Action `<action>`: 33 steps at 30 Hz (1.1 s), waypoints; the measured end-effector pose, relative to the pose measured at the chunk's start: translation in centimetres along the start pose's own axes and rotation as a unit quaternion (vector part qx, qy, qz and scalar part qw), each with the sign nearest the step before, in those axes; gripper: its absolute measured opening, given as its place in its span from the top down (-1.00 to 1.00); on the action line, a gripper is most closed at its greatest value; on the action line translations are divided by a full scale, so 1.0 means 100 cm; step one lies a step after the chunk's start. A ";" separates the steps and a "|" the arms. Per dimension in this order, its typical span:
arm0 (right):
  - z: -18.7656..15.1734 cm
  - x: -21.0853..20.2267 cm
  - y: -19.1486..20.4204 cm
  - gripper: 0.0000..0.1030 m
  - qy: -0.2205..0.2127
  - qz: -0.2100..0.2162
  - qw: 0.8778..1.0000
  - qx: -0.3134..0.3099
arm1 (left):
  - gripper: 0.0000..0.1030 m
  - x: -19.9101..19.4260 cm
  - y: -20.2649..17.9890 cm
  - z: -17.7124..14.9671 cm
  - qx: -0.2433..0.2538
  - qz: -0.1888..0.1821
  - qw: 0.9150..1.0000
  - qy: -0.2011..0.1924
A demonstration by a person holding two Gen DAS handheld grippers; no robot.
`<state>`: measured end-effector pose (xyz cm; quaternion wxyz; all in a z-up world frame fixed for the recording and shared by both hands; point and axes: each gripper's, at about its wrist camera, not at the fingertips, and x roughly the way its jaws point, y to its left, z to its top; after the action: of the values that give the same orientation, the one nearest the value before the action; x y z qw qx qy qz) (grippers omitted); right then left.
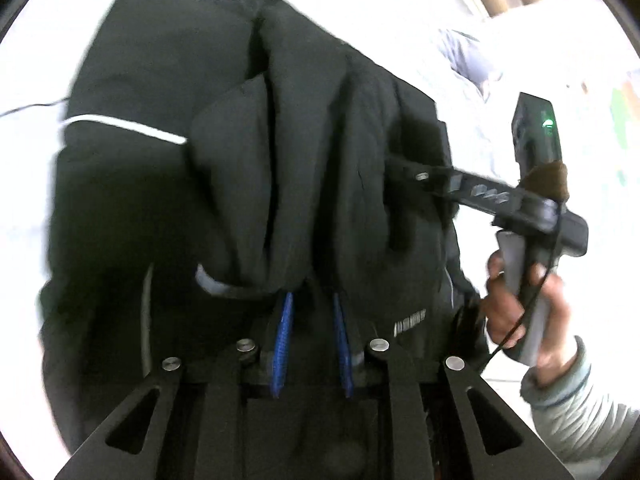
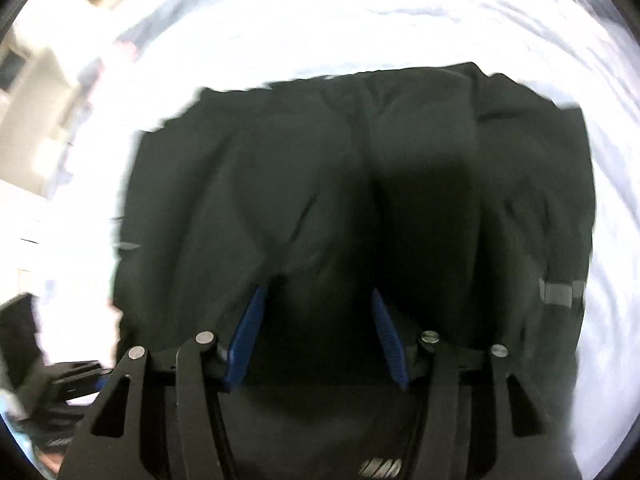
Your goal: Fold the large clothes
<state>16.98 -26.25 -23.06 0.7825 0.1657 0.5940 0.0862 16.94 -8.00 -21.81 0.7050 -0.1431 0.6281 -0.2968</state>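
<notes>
A large black jacket with thin white stripes lies on a white bed. My left gripper is shut on a bunched fold of the black jacket, which rises in ridges right in front of its blue pads. The right gripper comes in from the right in the left wrist view, its fingers buried in the same fold, held by a hand. In the right wrist view the right gripper has its blue pads set apart with jacket cloth over and between them; whether it pinches the cloth is hidden.
The white bedsheet surrounds the jacket on all sides. A light grey garment lies on the bed behind the jacket. Dark items sit at the lower left of the right wrist view, off the bed's edge.
</notes>
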 end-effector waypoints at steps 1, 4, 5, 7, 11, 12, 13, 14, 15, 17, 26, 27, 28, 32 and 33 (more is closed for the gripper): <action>-0.012 -0.012 0.002 -0.13 -0.006 0.006 1.000 0.003 | 0.55 -0.010 -0.001 -0.010 0.000 0.002 1.000 -0.006; -0.051 -0.037 0.008 -0.15 -0.013 0.007 1.000 0.013 | 0.40 -0.037 0.000 -0.039 -0.013 -0.003 1.000 -0.022; -0.063 -0.041 0.007 -0.15 -0.010 0.007 1.000 0.018 | 0.38 -0.045 0.001 -0.048 -0.015 0.000 1.000 -0.027; -0.082 -0.049 0.009 -0.15 -0.009 0.006 1.000 0.026 | 0.38 -0.060 0.002 -0.067 -0.011 0.010 0.999 -0.040; -0.122 -0.073 0.000 -0.15 -0.019 -0.018 0.999 0.020 | 0.36 -0.078 0.005 -0.093 -0.015 0.019 0.998 -0.053; -0.129 -0.077 0.002 -0.15 -0.025 -0.019 0.999 0.023 | 0.35 -0.082 0.005 -0.098 -0.019 0.018 0.998 -0.052; -0.138 -0.084 0.001 -0.15 -0.031 -0.017 0.999 0.030 | 0.34 -0.085 0.008 -0.105 -0.023 0.018 0.998 -0.051; -0.146 -0.093 0.000 -0.15 -0.037 -0.017 0.998 0.038 | 0.34 -0.087 0.009 -0.108 -0.026 0.021 0.998 -0.050; -0.154 -0.100 -0.001 -0.15 -0.042 -0.019 0.998 0.044 | 0.34 -0.090 0.014 -0.114 -0.028 0.025 0.998 -0.049; -0.167 -0.110 -0.008 -0.15 -0.051 -0.030 0.997 0.057 | 0.34 -0.093 0.022 -0.122 -0.030 0.034 0.998 -0.043; -0.227 -0.104 -0.017 -0.17 -0.025 -0.074 0.995 0.069 | 0.32 -0.082 0.038 -0.154 -0.047 0.044 0.998 -0.014; -0.233 -0.095 -0.015 -0.17 -0.014 -0.072 0.995 0.069 | 0.32 -0.080 0.038 -0.157 -0.047 0.046 0.998 -0.010; -0.237 -0.087 -0.012 -0.17 -0.006 -0.075 0.995 0.065 | 0.32 -0.079 0.038 -0.159 -0.045 0.047 0.998 -0.008; -0.246 -0.063 0.007 -0.20 0.005 -0.133 0.991 0.028 | 0.32 -0.078 0.032 -0.166 -0.025 0.061 0.998 0.002; -0.247 -0.056 0.011 -0.21 0.009 -0.153 0.988 0.014 | 0.32 -0.077 0.031 -0.166 -0.022 0.065 0.998 0.005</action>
<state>-8.22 -23.19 -23.52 0.7788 0.0835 0.6204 -0.0415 1.25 1.88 -20.24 0.7164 -0.1158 0.6459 -0.2369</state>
